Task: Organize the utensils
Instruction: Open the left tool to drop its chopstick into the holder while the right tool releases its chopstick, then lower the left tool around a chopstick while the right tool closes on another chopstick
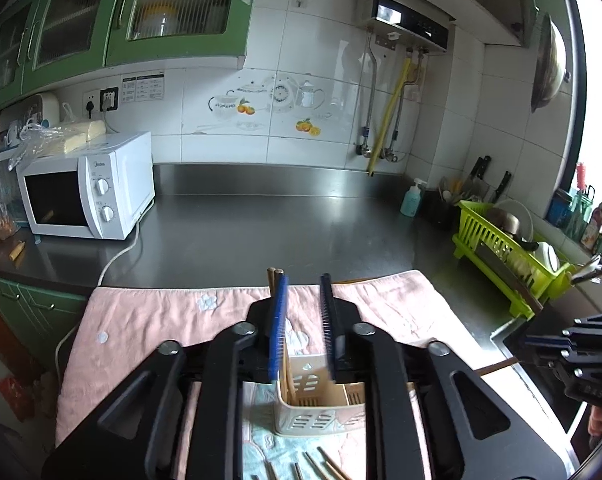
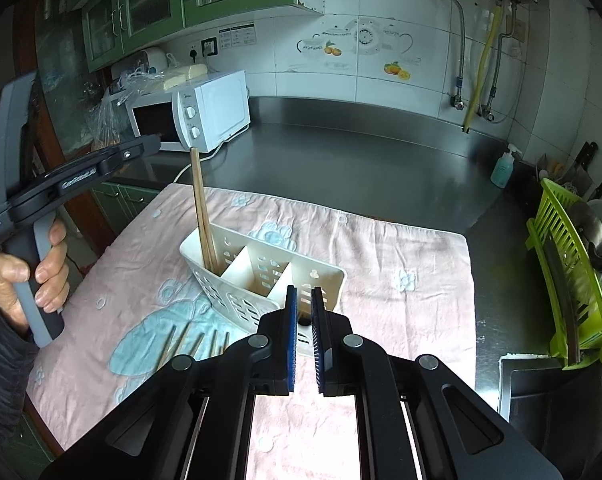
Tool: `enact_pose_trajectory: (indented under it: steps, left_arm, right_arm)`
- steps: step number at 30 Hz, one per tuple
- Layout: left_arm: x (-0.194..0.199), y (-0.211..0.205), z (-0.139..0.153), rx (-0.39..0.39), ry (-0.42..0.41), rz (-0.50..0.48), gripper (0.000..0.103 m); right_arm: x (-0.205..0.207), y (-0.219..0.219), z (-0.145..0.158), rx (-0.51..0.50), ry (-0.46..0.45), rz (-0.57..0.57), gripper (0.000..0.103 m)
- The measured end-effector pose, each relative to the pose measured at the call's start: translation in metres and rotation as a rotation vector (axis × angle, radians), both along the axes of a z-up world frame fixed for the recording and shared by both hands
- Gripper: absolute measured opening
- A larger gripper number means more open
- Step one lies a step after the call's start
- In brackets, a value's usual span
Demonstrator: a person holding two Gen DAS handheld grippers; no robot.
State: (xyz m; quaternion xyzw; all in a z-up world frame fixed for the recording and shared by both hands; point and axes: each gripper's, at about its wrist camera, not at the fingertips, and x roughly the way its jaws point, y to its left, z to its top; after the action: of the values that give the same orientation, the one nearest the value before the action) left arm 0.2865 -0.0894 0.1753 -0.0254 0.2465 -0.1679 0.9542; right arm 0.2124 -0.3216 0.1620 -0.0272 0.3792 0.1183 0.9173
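A cream utensil caddy (image 2: 261,276) with three compartments stands on a pink towel (image 2: 401,248). A pair of wooden chopsticks (image 2: 202,208) stands upright in its left compartment. My left gripper (image 1: 303,284) is open just above the caddy (image 1: 317,404), and the chopsticks (image 1: 275,276) rise past its blue left finger. Several loose chopsticks (image 2: 189,340) lie on the towel in front of the caddy, also visible in the left wrist view (image 1: 321,464). My right gripper (image 2: 304,300) hovers at the caddy's near right end with a narrow gap; in the left wrist view (image 1: 541,346) it seems to grip a chopstick (image 1: 497,366).
A white microwave (image 1: 85,188) stands at the left on the steel counter (image 1: 261,224). A green dish rack (image 1: 505,248) with dishes, a soap bottle (image 1: 412,198) and knives sit at the right. A sink (image 2: 525,380) lies right of the towel.
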Motion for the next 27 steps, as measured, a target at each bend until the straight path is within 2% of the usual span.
enact_pose_trajectory:
  steps: [3,8,12,16,21,27]
  left_arm:
    - [-0.014,0.003,0.002,0.000,-0.012,0.001,0.032]
    - [-0.044,0.019,0.003,0.004,-0.018,0.002,0.034]
    - [-0.074,0.036,-0.006,0.007,0.003,0.012,0.035]
    - [-0.106,0.047,-0.027,0.044,0.030,0.020,0.036]
    - [-0.144,0.053,-0.062,0.066,0.070,0.007,0.036]
    - [-0.178,0.061,-0.112,0.100,0.142,0.038,0.036]
  right_arm:
    - [-0.006,-0.002,0.005,0.002,-0.029,-0.016,0.020]
    - [-0.037,-0.003,0.018,0.031,-0.091,-0.022,0.022]
    - [-0.071,0.007,0.015,0.039,-0.129,-0.001,0.023]
    - [-0.105,0.026,-0.009,0.023,-0.138,0.026,0.023]
    - [-0.139,0.045,-0.054,0.023,-0.099,0.050,0.023]
    - [-0.165,0.051,-0.101,0.049,-0.049,0.024,0.023]
